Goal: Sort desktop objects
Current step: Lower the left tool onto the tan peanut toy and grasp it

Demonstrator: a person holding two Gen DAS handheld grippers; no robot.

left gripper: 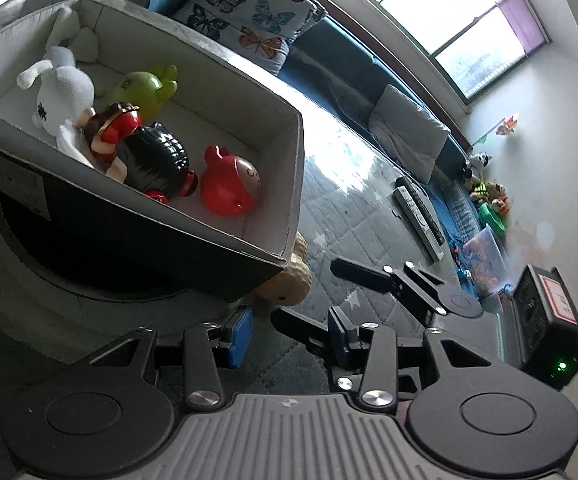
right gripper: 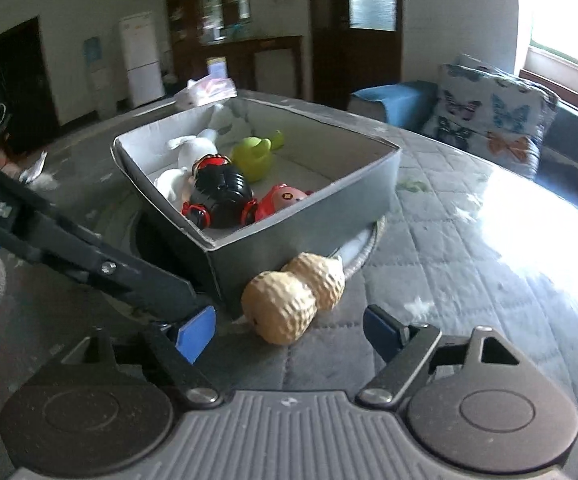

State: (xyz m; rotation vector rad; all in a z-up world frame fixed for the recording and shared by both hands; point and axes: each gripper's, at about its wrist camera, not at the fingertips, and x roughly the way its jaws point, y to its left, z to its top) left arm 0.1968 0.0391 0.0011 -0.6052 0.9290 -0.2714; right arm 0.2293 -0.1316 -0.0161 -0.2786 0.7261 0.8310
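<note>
On the quilted grey tabletop (right gripper: pixel 461 264), a peanut-shaped toy (right gripper: pixel 295 300) is lying on its side, pressing against the outer wall of a grey cardboard box (right gripper: pixel 317 208) at its near corner. The right gripper (right gripper: pixel 289 330) is hovering just in front of the peanut, its blue-padded fingers (right gripper: pixel 195 332) standing wide apart on either side of the toy's near lobe and touching nothing. The left gripper (left gripper: pixel 287 334) is sitting low beside it, jaws likewise parted and holding nothing (in its own view the peanut (left gripper: pixel 289 280) is peeking out from under the box corner, just beyond the blue pads).

Inside the box, five toys are crowding the end nearest the grippers: a white plush rabbit (left gripper: pixel 63 92), a green alien figure (left gripper: pixel 145 90), a brown-and-red doll (left gripper: pixel 109 130), a glossy black figure with red feet (right gripper: pixel 221 192), and a red round-faced figure (left gripper: pixel 229 186). The box is resting partly over a round dark-centred mat (left gripper: pixel 29 256).

Farther along the table, two remote controls (left gripper: pixel 419 210) are lying side by side, and a butterfly-print cushion (right gripper: pixel 489 114) is leaning on the blue sofa (left gripper: pixel 337 52) behind.
</note>
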